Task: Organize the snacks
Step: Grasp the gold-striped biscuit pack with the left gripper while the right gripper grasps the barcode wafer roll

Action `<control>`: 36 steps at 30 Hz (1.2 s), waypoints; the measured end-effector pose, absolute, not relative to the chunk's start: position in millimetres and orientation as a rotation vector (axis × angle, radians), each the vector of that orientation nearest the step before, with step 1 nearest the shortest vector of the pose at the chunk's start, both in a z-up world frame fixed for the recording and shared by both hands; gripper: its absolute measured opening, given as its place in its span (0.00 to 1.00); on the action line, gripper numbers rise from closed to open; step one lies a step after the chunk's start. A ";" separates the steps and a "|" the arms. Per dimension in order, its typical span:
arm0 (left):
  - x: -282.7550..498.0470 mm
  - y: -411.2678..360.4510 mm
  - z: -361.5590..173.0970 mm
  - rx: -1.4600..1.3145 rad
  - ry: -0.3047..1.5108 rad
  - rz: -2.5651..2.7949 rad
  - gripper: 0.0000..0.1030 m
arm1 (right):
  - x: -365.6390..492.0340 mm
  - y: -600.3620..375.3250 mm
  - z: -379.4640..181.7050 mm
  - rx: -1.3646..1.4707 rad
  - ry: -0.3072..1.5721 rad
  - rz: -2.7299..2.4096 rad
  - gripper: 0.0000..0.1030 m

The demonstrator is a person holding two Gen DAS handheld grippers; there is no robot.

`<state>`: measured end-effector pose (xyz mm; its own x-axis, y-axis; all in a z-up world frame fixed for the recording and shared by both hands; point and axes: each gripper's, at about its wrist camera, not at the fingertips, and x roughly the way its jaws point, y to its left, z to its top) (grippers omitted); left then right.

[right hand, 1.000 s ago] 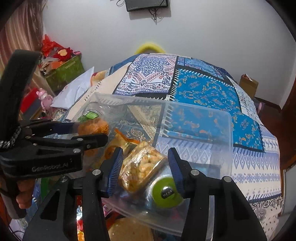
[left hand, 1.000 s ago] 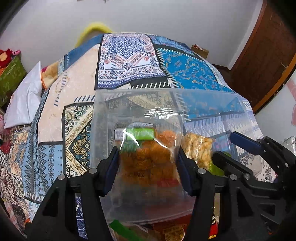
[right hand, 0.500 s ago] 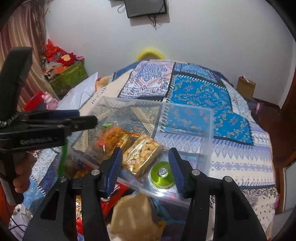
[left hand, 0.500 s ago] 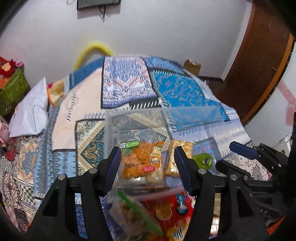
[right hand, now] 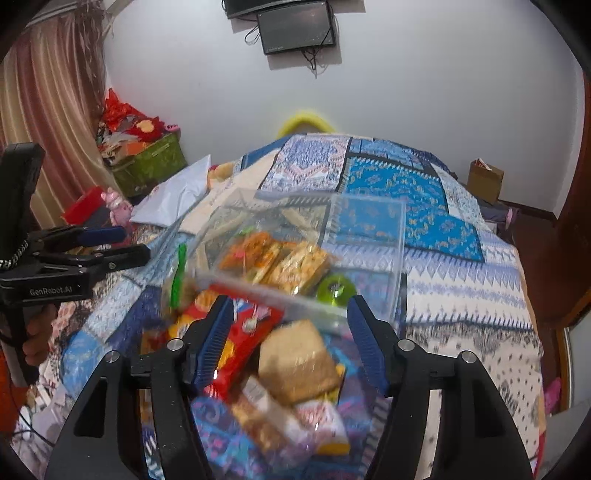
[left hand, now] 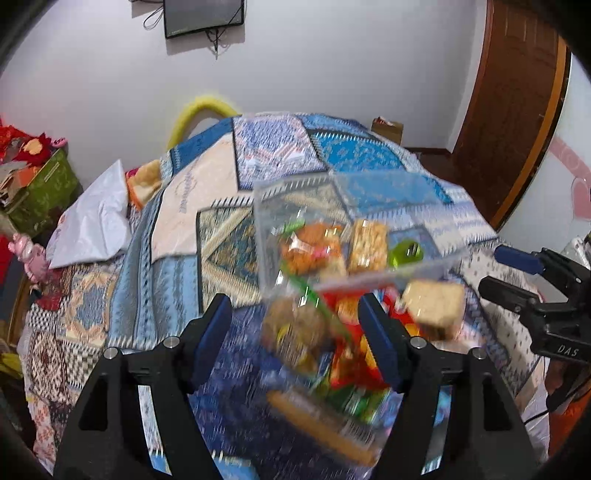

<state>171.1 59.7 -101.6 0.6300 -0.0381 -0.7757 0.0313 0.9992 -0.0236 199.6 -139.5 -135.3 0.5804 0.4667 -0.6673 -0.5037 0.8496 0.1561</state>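
1. Fingers first: on my left gripper [left hand: 295, 336] both blue pads are spread wide with nothing clamped. Same on my right gripper [right hand: 288, 338]: wide apart, holding nothing.
2. Loose snack pile [right hand: 280, 373] lies on the bedspread [right hand: 461, 295] right under both grippers. In the right wrist view a tan square pack [right hand: 297, 362] lies between the fingers and a red wrapper [right hand: 240, 343] lies by the left-hand pad. In the left wrist view a clear bag of brown snacks [left hand: 295, 328] with a green strip lies between the fingers.
3. Loose count: motion blur, I cannot tell exactly; several packs.
4. Just beyond the pile: one clear plastic bin [right hand: 400, 236], its near rim touching the pile.
5. Bin contents, three items I can count: one orange snack pack [right hand: 255, 254], one yellow-tan pack [right hand: 303, 266] beside it, one green round item [right hand: 334, 291] on the right.
6. Far: one wall screen [right hand: 295, 26], one green box [right hand: 147, 166] at left, one cardboard box [right hand: 484, 179] at right.
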 end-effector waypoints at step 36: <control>92.8 77.6 -200.3 -0.159 1.098 -0.071 0.69 | 139.9 -105.4 -218.1 -0.085 1.036 0.736 0.48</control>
